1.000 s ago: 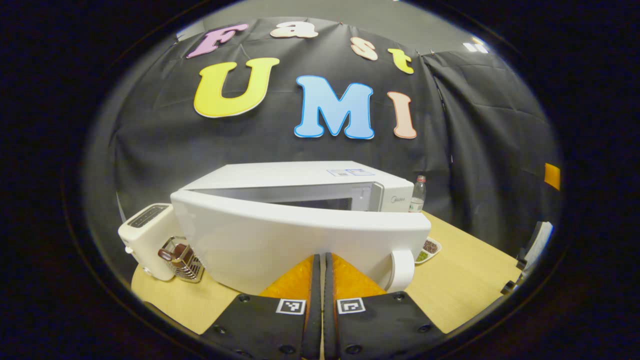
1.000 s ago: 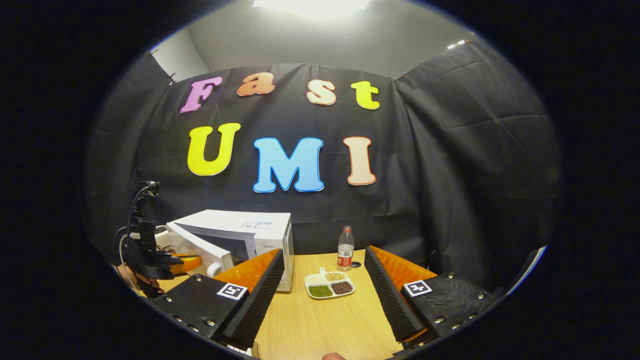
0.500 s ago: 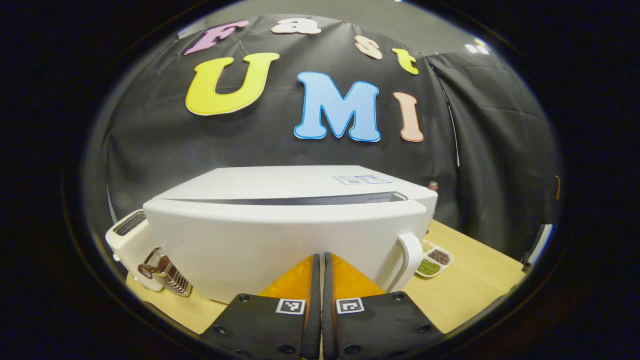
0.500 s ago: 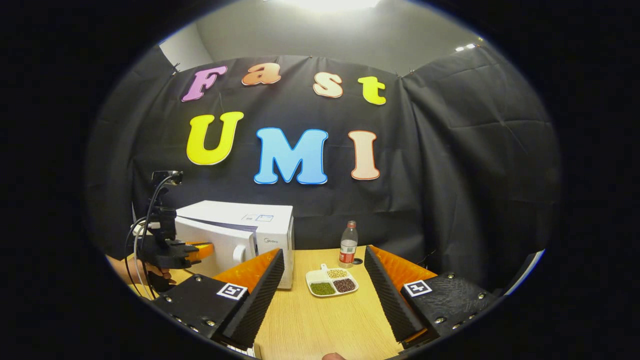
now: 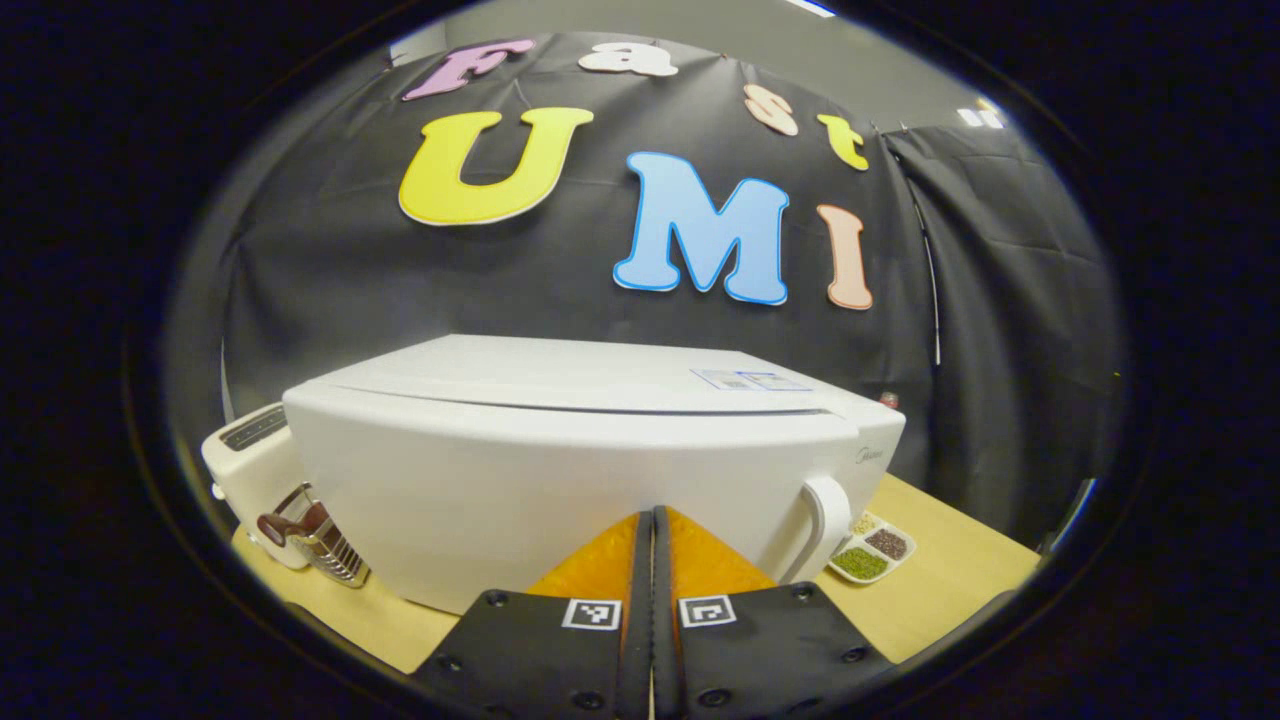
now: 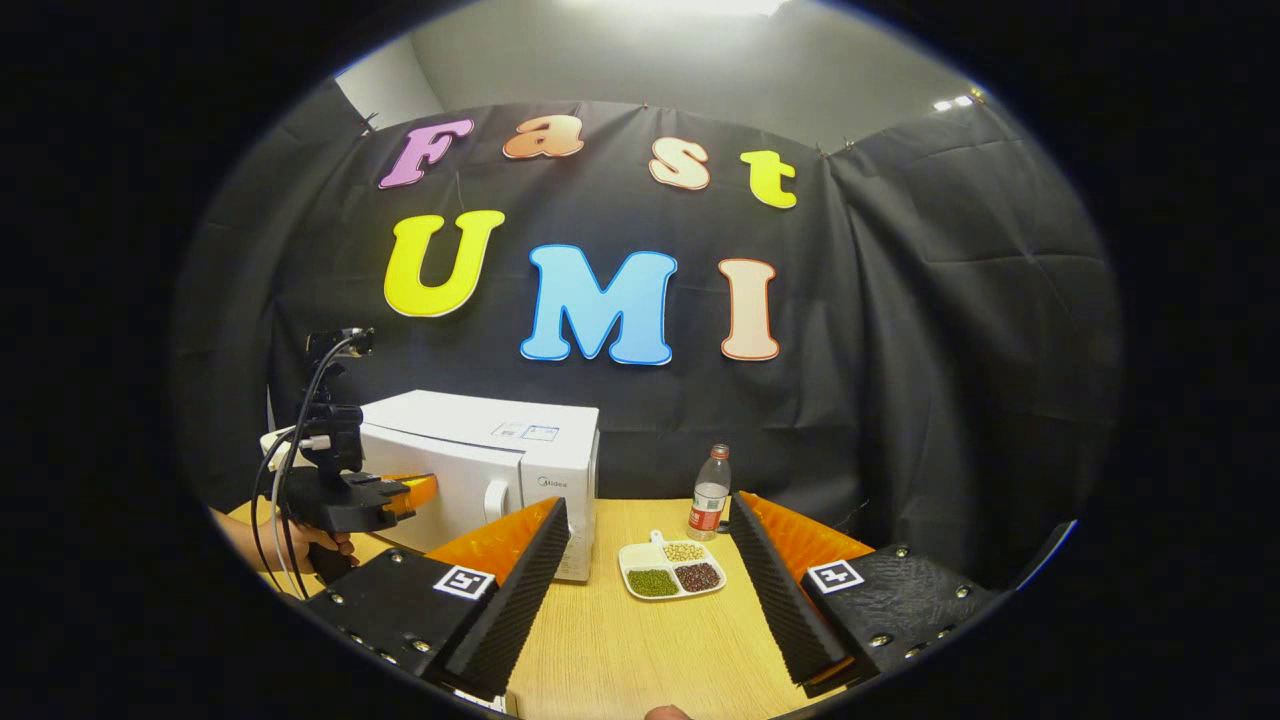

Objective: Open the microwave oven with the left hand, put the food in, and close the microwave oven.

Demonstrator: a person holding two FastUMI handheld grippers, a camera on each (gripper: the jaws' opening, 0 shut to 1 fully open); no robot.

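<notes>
1. Microwave oven (image 5: 560, 470) centre frame in the left gripper view, door closed.
2. Left tool (image 5: 652, 520): fingers together, tips against the door.
3. Right tool (image 6: 648, 545): wide apart, holding nothing, above the desk (image 6: 640, 650).
4. Food tray (image 6: 672, 578) lower centre in the right gripper view, on the desk.
5. Brand mark too small to read.

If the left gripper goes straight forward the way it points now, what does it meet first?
Most likely the white microwave door: the left gripper, its jaws together, points straight at it. Whether it already touches the door is unclear.

Toaster (image 5: 247, 465), wire rack (image 5: 330, 545), bottle (image 6: 709, 494) on table (image 6: 640, 650).
</notes>
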